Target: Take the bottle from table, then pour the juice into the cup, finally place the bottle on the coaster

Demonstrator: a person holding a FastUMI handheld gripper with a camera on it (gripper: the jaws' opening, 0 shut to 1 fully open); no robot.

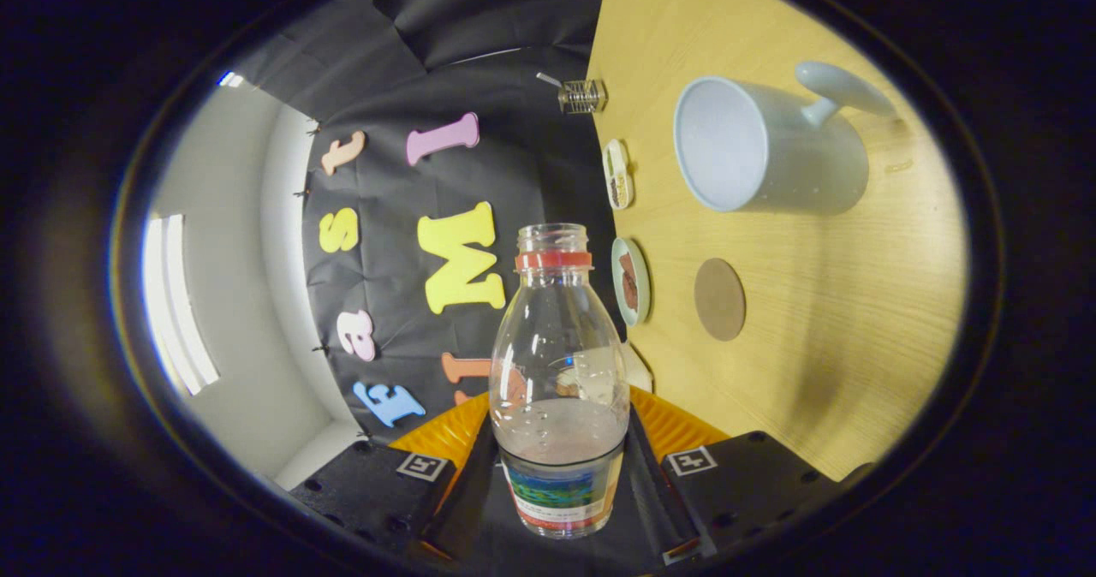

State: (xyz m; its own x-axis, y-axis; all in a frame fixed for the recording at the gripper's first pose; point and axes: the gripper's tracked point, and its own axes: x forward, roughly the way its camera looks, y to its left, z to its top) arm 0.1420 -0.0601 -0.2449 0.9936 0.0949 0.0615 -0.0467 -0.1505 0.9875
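The gripper (561, 474) was clamped on the bottle (558, 371), one finger pressed against each side of its labelled lower body. The bottle was clear, uncapped, with a red neck ring, and a shallow layer of pinkish juice (561, 440) sat low inside it. The camera was rolled, so the wooden table (822, 303) appeared as an upright plane to the right. Just right of the bottle lay the round brown coaster (719, 299). Further right stood the pale cup (762, 145), its handle on the far right side.
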